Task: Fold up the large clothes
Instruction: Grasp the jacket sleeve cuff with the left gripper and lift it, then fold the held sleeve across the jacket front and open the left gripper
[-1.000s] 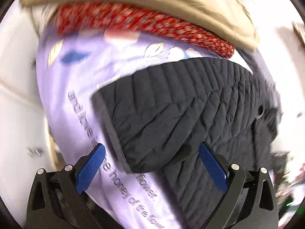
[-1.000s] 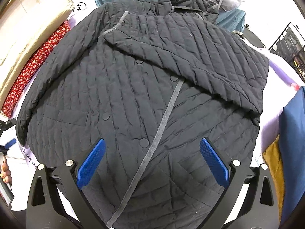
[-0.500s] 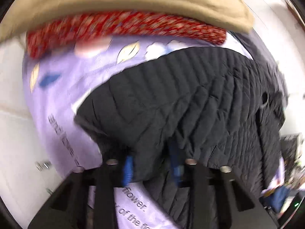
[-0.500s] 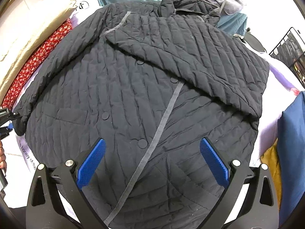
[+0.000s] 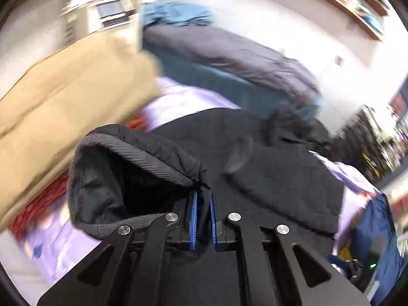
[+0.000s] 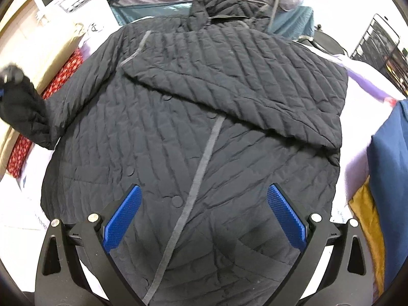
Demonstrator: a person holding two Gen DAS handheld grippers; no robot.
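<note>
Black quilted puffer jacket (image 6: 204,127) lies front-up, spread across a lilac printed bedsheet (image 6: 362,137), its collar at the far end and 1 sleeve already folded slantwise over the chest.

At the left edge of the right wrist view, a tan cushion (image 6: 48,51) and a red floral cushion (image 6: 66,71) border the sheet. Just in front of them the jacket's other sleeve (image 6: 25,117) stands lifted off the bed, its cuff hanging from the left gripper (image 5: 202,199). Those jaws have just been closing and now pinch the ribbed grey cuff edge (image 5: 142,150) between the blue pads, so the cuff mouth gapes toward the camera. Gripping at the cuff, I judge, lets the whole sleeve be swung across the body to match the first one.

In the middle, the grey placket strip (image 6: 201,163) runs down the closed front past its snaps.

Lower down, the right gripper (image 6: 202,211) hovers over the hem with its jaws wide apart, nothing between them, probably waiting to steady the body.

Far right, a navy cloth (image 6: 390,168) and a mustard cloth (image 6: 367,216) lie beside the sheet, clear of the jacket.
</note>
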